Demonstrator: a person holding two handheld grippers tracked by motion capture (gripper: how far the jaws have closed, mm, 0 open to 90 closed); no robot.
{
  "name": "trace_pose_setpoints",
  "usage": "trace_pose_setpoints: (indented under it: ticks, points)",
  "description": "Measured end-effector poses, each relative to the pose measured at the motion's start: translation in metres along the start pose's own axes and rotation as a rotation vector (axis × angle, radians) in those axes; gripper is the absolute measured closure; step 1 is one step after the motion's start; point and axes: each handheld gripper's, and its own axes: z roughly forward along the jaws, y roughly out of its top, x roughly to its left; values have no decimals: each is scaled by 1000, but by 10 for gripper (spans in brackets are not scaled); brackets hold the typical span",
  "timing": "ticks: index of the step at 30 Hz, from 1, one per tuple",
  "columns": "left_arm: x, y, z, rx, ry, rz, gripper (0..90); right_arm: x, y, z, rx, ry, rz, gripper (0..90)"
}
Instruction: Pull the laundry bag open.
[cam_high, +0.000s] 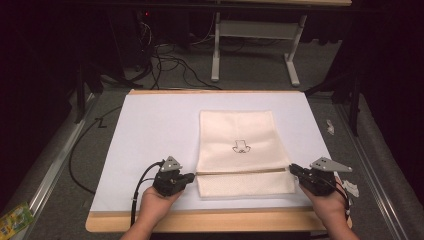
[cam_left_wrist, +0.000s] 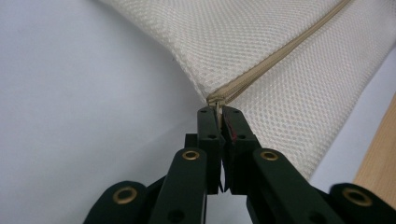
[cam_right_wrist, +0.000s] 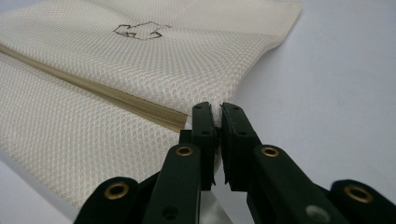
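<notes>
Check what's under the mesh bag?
The mesh bag lies flat on a white sheet over the wooden table. Whatever lies directly beneath or inside it is covered by the fabric.

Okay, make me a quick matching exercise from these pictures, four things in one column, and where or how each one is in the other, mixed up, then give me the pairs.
Column one:
1. left gripper
2. right gripper
3. zipper
4. small outline drawing

Column two:
A. runs straight across the mesh bag, near its edge closest to the person
B. shut on the bag's edge at the zipper's right end
C. printed on the bag's larger panel, beyond the zipper
D. shut on the small tab at the zipper's left end

Pairs: 1-D, 2-B, 3-A, 4-C
</notes>
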Motion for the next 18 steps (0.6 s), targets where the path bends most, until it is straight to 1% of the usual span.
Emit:
trace_pose_setpoints:
  ticks: [2, 3, 5, 7, 8, 9, 10, 11, 12, 13, 14, 15, 16, 17, 18]
  points:
    - [1, -2, 1, 5, -21, 5, 874, -1, 0, 0, -8, -3, 7, 855]
    - [0, -3, 2, 11, -28, 23, 874, -2, -1, 0, -1, -4, 3, 852]
    - [-2, -4, 3, 11, -23, 43, 871, -2, -5, 2, 16, -12, -12, 833]
    - [-1, -2, 1, 7, -24, 44, 864, -2, -9, 3, 32, -8, -17, 800]
    - [-1, -2, 1, -3, -23, 38, 858, -2, -10, 3, 31, -3, -9, 773]
    - [1, -1, -1, -15, -24, 34, 851, -3, -10, 3, 22, 4, -15, 738]
    - [2, -1, -3, -25, -20, 29, 822, -3, -11, 2, 16, 20, -3, 700]
    - [5, 0, -5, -32, -7, 24, 788, -4, -12, 2, 10, 25, -2, 678]
    - [8, 0, -7, -42, 7, 15, 735, -4, -12, 1, 3, 28, -2, 644]
    - [11, 0, -10, -50, 30, 14, 674, -5, -12, 1, -5, 28, 2, 599]
    - [13, 0, -13, -61, 84, 19, 629, -6, -12, 0, -21, 24, -2, 559]
    - [15, 1, -17, -71, 147, 31, 586, -7, -11, -2, -32, 15, 9, 520]
    - [18, 1, -22, -89, 181, 38, 537, -9, -11, -5, -54, 6, 10, 456]
    - [22, 0, -28, -116, 215, 39, 500, -11, -10, -7, -71, -8, 11, 415]
    - [25, 0, -31, -135, 240, 37, 456, -14, -10, -9, -79, -28, 2, 366]
